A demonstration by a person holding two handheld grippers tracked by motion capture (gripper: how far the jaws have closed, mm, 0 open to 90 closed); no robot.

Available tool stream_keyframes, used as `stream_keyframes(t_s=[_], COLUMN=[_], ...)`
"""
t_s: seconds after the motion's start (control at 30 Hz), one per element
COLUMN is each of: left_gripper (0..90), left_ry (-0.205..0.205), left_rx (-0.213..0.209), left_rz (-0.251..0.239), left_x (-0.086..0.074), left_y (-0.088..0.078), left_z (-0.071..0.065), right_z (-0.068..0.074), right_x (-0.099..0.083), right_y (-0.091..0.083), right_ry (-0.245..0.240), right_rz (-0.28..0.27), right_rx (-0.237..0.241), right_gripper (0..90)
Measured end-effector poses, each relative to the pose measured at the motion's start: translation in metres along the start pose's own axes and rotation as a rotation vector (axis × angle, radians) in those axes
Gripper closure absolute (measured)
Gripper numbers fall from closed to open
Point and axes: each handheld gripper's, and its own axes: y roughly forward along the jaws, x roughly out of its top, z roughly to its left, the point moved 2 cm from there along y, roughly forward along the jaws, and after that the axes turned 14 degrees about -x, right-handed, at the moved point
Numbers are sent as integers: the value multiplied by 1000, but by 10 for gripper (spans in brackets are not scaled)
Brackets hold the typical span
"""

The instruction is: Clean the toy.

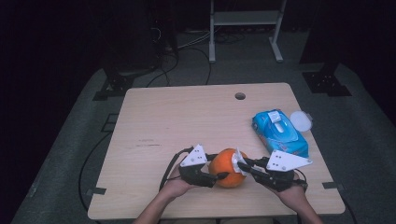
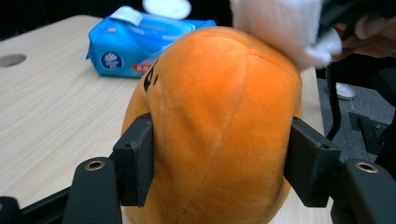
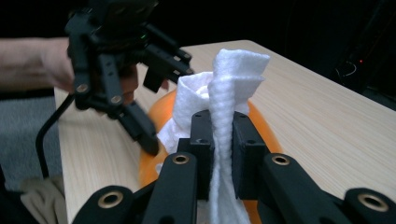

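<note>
— So where is the plush toy (image 1: 227, 167)?
— Low in the high view, just below centre, on the pale wood-grain table (image 1: 177, 116); the left tool (image 1: 215, 178) has its pads pressed into the toy's sides.
— Its shape?
— Soft, orange, rounded, seamed fabric; in the left gripper view its long axis stands roughly upright, with a small dark mark facing upper left.
— And the right tool (image 1: 243, 164)?
— Pinched tight on a folded white wipe (image 3: 224, 107), quilted in texture, lying against the toy's top.
</note>
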Motion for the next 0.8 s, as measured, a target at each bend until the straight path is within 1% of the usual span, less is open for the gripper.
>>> stream_keyframes(t_s=[0.1, 0.17, 0.2, 0.27, 0.33, 0.37, 0.4, 0.43, 0.47, 0.5, 0.53, 0.6, 0.67, 0.7, 0.73, 0.8], left_gripper=[347, 345, 343, 340, 335, 331, 326, 320, 308, 292, 273, 231, 230, 231, 233, 246], left_ry=[-30, -52, -60, -77, -91, -106, -122, -124, -122, -118, -118, -98, -80, -76, -81, -86], left_rx=[2, 6, 12, 24, 41, 49, 55, 55, 57, 55, 49, 36, 38, 38, 42, 61], left_rz=[5, -11, -15, -22, -29, -39, -45, -40, -38, -37, -40, -36, -28, -25, -28, -31], left_x=[-3, -5, -5, -6, -6, -7, -7, -8, -8, -8, -8, -9, -9, -9, -9, -10], left_y=[0, 0, 0, 0, 2, 2, 3, 4, 4, 4, 4, 6, 7, 8, 8, 10], left_z=[3, 5, 6, 7, 9, 10, 10, 10, 10, 10, 9, 8, 7, 7, 7, 8], right_z=[-2, -7, -12, -14, -10, -7, -1, 4, 7, 9, 7, -1, -7, -10, -11, -9], right_x=[-6, -15, -19, -21, -17, -15, -11, -9, -8, -7, -8, -11, -15, -16, -17, -16], right_y=[5, 9, 11, 10, 9, 9, 10, 10, 12, 13, 14, 14, 13, 13, 13, 13], right_ry=[-22, -44, -25, -22, -17, -18, -29, -45, -68, -83, -81, -54, -36, -18, -5, -5], right_rz=[34, 79, 89, 101, 89, 80, 67, 63, 66, 71, 73, 76, 85, 89, 91, 88], right_rx=[-27, -73, -80, -93, -78, -63, -42, -32, -38, -48, -48, -56, -84, -92, -90, -92], right_gripper=[798, 798, 798, 798, 798, 798, 798, 798, 798, 798, 798, 798, 798, 798, 798, 799])
